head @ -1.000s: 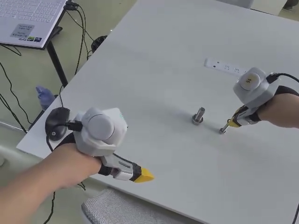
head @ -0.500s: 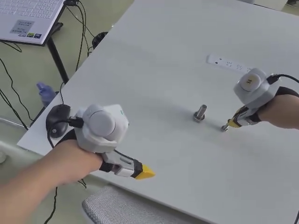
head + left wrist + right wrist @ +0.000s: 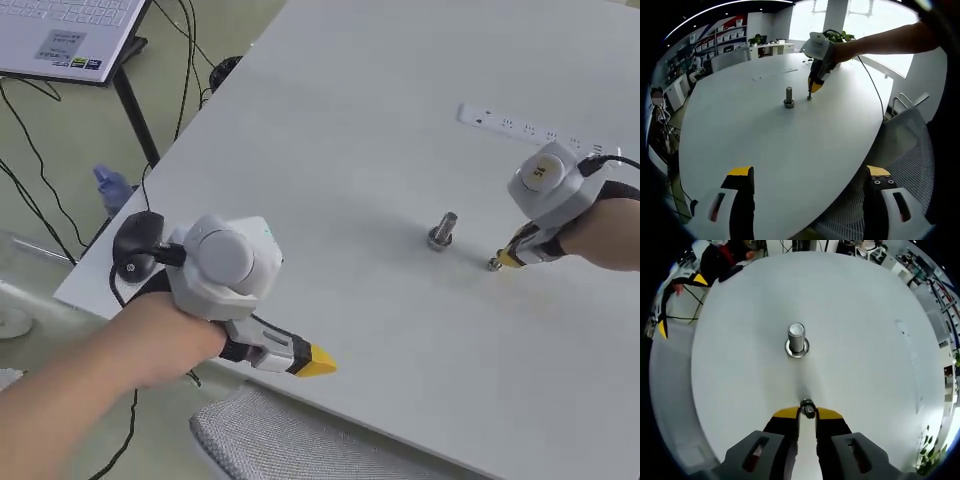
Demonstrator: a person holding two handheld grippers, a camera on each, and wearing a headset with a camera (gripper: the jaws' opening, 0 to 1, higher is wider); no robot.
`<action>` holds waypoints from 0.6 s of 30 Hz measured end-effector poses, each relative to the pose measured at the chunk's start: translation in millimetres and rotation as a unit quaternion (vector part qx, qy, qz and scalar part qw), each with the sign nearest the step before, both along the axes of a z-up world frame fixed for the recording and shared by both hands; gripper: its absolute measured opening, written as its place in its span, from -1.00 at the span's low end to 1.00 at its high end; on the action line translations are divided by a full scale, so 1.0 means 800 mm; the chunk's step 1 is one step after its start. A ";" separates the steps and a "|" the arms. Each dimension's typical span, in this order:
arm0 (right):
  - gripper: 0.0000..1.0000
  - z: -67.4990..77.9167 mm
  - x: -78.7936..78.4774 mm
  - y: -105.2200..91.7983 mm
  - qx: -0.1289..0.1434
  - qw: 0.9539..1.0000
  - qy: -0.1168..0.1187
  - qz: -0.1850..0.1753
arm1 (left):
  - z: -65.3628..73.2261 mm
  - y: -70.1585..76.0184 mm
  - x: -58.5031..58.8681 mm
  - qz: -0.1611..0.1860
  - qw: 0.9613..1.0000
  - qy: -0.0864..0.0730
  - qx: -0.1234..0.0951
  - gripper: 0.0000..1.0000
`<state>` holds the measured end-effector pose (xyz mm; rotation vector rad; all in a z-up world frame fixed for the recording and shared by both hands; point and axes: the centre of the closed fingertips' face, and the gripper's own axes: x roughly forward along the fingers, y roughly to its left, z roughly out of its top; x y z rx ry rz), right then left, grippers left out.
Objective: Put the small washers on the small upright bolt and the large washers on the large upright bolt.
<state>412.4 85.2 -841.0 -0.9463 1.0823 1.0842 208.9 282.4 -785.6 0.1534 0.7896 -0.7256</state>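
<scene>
Your right gripper [image 3: 807, 414] sits clamped on the small silver upright bolt [image 3: 807, 407], near the large steel upright bolt [image 3: 797, 337] ringed at its base, your left gripper [image 3: 808, 172] spread and empty; job looks nearly done.

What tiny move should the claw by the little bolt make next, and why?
Probably open the right claw a little and lift it off. Its jaws stand pinched close at the top of the small bolt, so any washer there, too small to tell, could drop onto it. The large bolt already has a ring at its base; the left claw hangs open.
</scene>
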 end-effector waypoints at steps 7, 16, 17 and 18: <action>-0.75 -0.013 -0.005 0.000 -0.004 1.000 -0.001 -0.001 | 0.000 0.004 -0.007 0.001 1.000 0.005 0.004 0.78; -0.75 -0.017 -0.009 -0.003 -0.013 1.000 -0.001 0.011 | 0.002 0.011 -0.011 0.005 1.000 0.005 0.006 0.78; -0.75 -0.018 -0.009 -0.003 -0.012 1.000 0.001 0.011 | 0.002 0.011 -0.011 0.006 1.000 0.005 0.006 0.78; -0.75 -0.018 -0.009 -0.002 -0.013 1.000 0.001 0.011 | 0.002 0.011 -0.011 0.007 1.000 0.006 0.005 0.77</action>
